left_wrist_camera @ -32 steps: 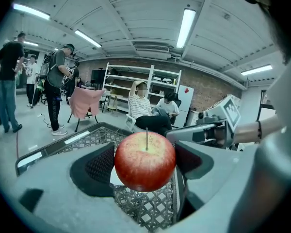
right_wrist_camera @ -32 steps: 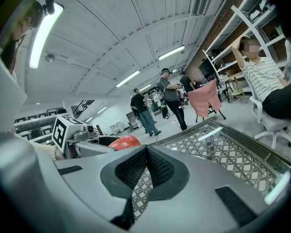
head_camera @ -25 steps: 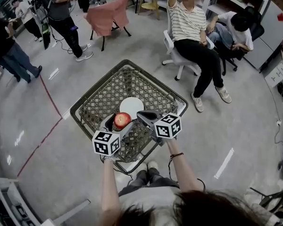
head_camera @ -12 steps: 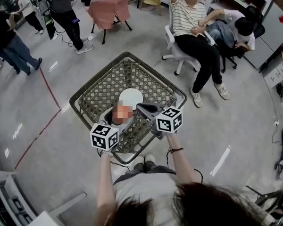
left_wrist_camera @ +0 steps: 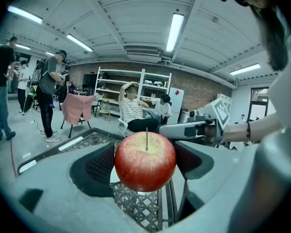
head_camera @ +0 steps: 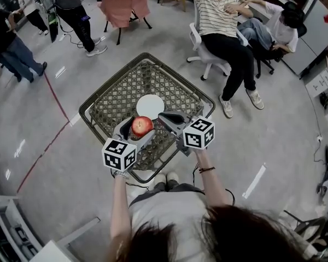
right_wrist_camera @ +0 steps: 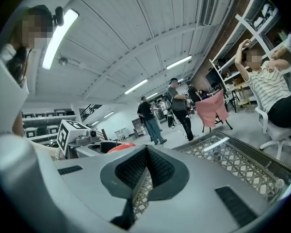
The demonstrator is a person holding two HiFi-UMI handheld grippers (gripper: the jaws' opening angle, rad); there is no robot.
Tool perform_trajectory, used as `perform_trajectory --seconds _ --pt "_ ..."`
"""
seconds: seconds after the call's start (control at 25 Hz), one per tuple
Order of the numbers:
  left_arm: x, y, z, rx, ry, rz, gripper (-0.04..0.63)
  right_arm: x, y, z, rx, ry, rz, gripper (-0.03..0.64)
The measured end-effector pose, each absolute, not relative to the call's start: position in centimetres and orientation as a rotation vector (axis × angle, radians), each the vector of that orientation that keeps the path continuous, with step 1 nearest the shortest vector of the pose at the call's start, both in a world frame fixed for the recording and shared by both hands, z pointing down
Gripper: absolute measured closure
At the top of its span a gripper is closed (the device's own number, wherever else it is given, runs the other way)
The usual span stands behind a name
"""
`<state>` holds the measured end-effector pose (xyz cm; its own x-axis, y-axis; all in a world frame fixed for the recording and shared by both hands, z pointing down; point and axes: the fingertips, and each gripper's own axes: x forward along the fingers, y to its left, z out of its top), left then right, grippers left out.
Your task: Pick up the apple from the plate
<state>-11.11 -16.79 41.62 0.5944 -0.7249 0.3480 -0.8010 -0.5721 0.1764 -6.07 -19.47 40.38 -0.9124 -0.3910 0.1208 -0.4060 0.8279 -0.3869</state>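
apple (left_wrist_camera: 145,161): red, pale yellow speckling round the stem. plate (head_camera: 151,106): plain white. counter (head_camera: 116,107): olive-grey woven lattice, darker rim. left tongs (head_camera: 133,134) and right tongs (head_camera: 171,119): grey bodies, black dimpled pads. marker cubes (head_camera: 119,154): white with black square patterns. floor (head_camera: 54,162): grey, one red line. cloth (head_camera: 124,7) on chair: pink. seated person's shirt (head_camera: 216,15): white, dark stripes.

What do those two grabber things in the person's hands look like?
The left gripper and the right gripper are light grey plastic, with wide scooped jaws lined with dark, bumpy pads. Each carries a white cube printed with black square markers. A thin dark band circles the person's right wrist.
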Motion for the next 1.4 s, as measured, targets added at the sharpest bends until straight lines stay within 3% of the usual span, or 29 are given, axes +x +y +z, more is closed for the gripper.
perform_trajectory --seconds 1.4 --pt "-10.4 -15.8 39.4 2.551 -1.258 0.312 0.204 -6.0 -18.0 37.7 0.54 -3.07 0.546 0.607"
